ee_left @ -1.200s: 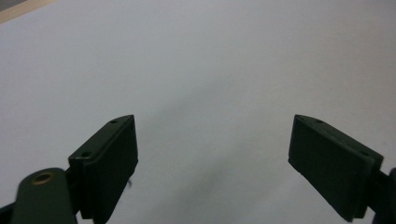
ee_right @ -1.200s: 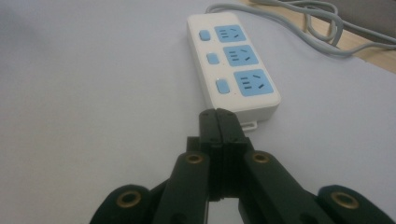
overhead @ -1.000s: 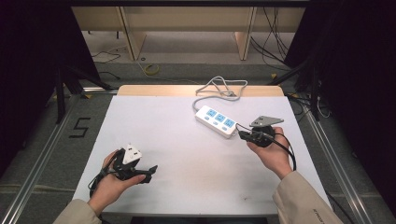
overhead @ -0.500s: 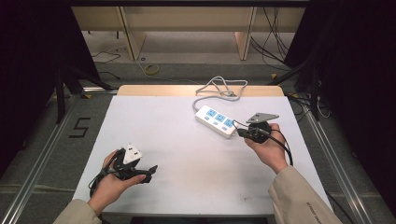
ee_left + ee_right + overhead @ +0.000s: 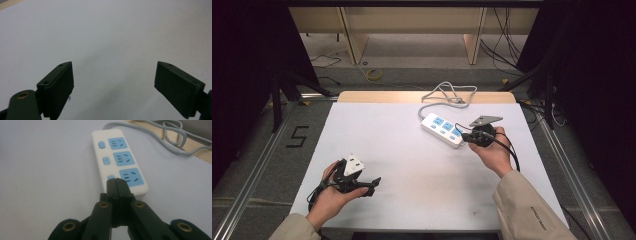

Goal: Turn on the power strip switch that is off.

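A white power strip (image 5: 443,129) with three blue sockets lies at the back right of the white table (image 5: 412,165). In the right gripper view the power strip (image 5: 120,157) has a blue switch beside each socket. My right gripper (image 5: 116,182) is shut with nothing held, and its tips sit over the nearest switch (image 5: 110,177), partly hiding it; touching or not, I cannot tell. From the high view the right gripper (image 5: 468,136) points left at the strip's near end. My left gripper (image 5: 373,184) rests at the front left, open, and the left gripper (image 5: 115,77) has only bare table between its jaws.
The strip's grey cable (image 5: 449,92) loops over the table's far wooden edge, and the cable (image 5: 160,135) lies past the sockets. A "5" mark (image 5: 298,136) is on the floor at the left. Metal rails run along both sides of the table.
My right hand has moved a little left and away from me, bringing the shut jaws up to the strip's near end. The left hand has stayed still.
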`<state>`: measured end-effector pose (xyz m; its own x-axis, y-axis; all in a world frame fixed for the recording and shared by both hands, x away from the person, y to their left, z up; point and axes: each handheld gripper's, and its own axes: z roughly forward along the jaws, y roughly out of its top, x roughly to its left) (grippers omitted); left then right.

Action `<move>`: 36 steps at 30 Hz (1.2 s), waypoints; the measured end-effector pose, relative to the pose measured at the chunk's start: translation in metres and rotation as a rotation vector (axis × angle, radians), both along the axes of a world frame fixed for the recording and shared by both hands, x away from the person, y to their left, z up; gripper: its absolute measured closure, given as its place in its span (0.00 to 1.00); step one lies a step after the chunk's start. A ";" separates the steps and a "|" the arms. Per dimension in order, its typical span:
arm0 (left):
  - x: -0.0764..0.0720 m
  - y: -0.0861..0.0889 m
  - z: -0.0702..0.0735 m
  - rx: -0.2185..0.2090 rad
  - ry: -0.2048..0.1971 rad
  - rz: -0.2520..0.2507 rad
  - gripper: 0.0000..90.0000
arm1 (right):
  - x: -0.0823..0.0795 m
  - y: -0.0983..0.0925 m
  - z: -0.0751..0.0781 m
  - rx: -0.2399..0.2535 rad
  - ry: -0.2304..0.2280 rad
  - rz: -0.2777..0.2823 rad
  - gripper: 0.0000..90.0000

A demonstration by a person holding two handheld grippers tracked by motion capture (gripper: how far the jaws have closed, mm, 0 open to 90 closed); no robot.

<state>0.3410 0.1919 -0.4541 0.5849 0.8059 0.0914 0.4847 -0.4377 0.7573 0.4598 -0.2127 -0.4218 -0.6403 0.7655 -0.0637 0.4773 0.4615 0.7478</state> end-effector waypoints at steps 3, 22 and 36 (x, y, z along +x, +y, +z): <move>0.000 -0.001 0.000 -0.006 0.001 0.002 0.17 | 0.003 0.003 0.000 -0.006 0.004 0.001 1.00; 0.000 0.000 0.000 -0.006 0.004 -0.001 0.17 | 0.026 0.021 0.001 -0.038 0.023 0.013 1.00; 0.000 -0.001 0.000 -0.011 0.001 0.000 0.17 | 0.037 0.025 -0.005 -0.046 0.038 0.004 1.00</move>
<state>0.3411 0.1914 -0.4539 0.5846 0.8071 0.0823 0.4854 -0.4292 0.7617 0.4970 -0.1874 -0.4266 -0.6457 0.7600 -0.0745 0.5030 0.4967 0.7073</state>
